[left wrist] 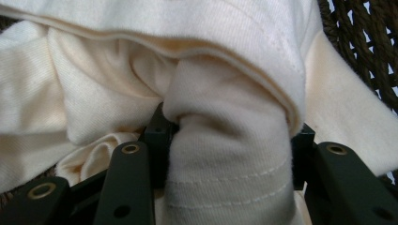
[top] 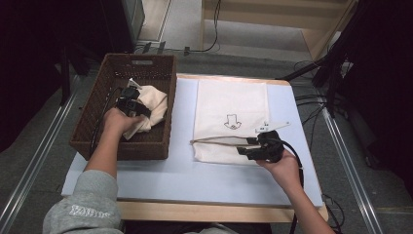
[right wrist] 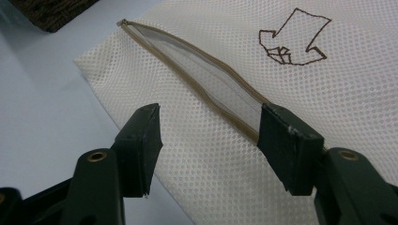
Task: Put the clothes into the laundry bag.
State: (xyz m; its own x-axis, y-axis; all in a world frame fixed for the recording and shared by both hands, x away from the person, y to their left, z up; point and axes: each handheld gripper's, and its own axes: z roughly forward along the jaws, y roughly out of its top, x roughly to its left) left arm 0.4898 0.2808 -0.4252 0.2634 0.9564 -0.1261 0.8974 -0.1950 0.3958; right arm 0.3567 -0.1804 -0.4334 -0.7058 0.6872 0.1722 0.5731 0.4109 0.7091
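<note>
High view: left gripper (top: 130, 105) clenches cream cloth (top: 153, 105) inside a wicker basket (top: 97, 122), its jaws buried in folds.
Right gripper (top: 248, 146), released, rests on the mesh bag (top: 229, 102); pale table (top: 170, 170), grey floor.

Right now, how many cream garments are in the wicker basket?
1 that I can see: a cream garment bunched at the right side of the wicker basket, with the left gripper clamped on a fold. More could lie hidden beneath it.

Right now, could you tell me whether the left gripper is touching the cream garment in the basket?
Touching. In the left gripper view, the left gripper has a thick fold of the cream garment bunched between its jaws, with both pads pressed against the cloth.
</note>
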